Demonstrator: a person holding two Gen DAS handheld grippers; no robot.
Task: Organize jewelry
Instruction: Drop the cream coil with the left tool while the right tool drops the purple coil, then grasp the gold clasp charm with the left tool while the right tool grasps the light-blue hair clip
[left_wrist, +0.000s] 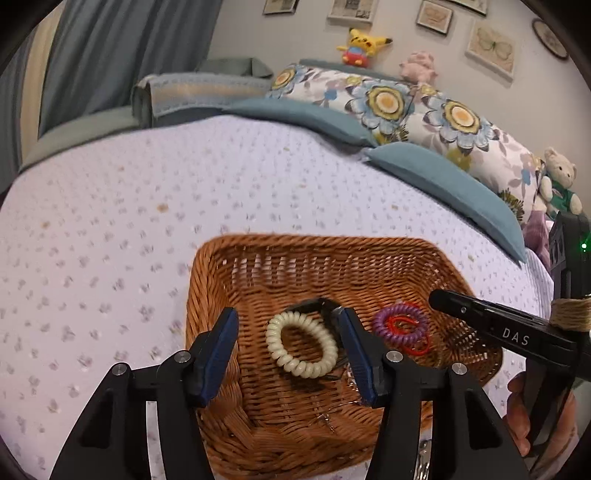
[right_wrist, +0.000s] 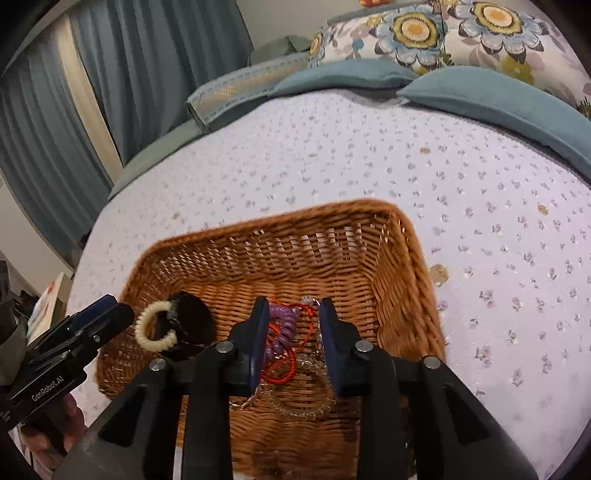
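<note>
A basket (left_wrist: 388, 254) is sitting on the bed (left_wrist: 184, 206), well in front of the pillows (left_wrist: 424, 110) lying along the bed's far end. In the basket, a coil bracelet (left_wrist: 301, 345) is lying to the left, touching a dark item (left_wrist: 314, 304) just behind it. To the right, a second coil bracelet (left_wrist: 400, 323) is lying tangled with a cord (left_wrist: 413, 341); thin chains (right_wrist: 295, 402), perhaps necklaces, are lying nearer the front wall. Stuffed toys (left_wrist: 360, 46) are sitting behind the pillows.
</note>
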